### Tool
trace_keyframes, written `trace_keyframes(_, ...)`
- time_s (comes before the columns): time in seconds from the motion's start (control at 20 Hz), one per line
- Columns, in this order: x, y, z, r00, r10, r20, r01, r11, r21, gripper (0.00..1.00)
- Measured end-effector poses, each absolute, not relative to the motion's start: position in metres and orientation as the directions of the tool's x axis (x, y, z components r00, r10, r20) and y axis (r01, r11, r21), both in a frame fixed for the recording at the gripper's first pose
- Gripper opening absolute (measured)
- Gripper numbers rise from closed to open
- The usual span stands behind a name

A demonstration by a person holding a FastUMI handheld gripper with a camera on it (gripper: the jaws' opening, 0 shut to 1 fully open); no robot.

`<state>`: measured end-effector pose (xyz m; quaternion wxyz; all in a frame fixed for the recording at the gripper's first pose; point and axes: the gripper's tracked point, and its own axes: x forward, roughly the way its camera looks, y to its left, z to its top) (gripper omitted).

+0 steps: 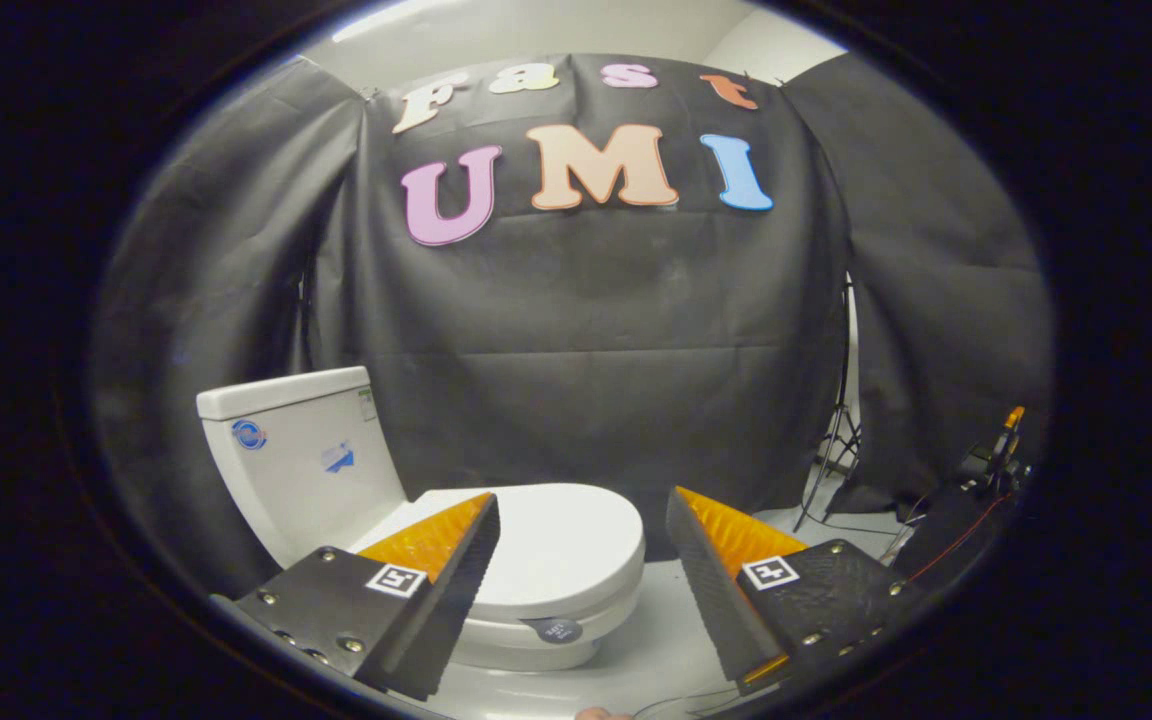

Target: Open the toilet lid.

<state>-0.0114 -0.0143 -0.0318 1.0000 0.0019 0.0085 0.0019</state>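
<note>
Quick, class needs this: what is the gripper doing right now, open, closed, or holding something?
Gripper: open, holding nothing, with the closed toilet lid lying just beyond its spread fingers.

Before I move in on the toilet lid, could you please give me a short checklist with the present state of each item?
1. Toilet lid down flat on the bowl, ready to lift: ok.
2. Tongs open, nothing between the fingers: ok.
3. Lid's front edge lies between and beyond the fingers, not yet touched: ok.
4. Tank stands behind the lid, room to swing it up: cannot tell.
5. Tripod and cables stand off to the side, away from the lid: ok.
</note>
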Motion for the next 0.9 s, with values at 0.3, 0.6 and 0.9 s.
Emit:
trace_keyframes(0.3, 0.011, -0.023, -0.075, 0.990, -0.020, -0.139, 0.027, 0.999, 0.045, 0.99)
trace_keyframes(0.6, 0.024, -0.023, -0.112, 0.971, -0.031, -0.236, 0.059, 0.992, 0.113, 0.99)
trace_keyframes(0.9, 0.032, -0.023, -0.177, 0.907, -0.033, -0.420, 0.146, 0.960, 0.238, 0.99)
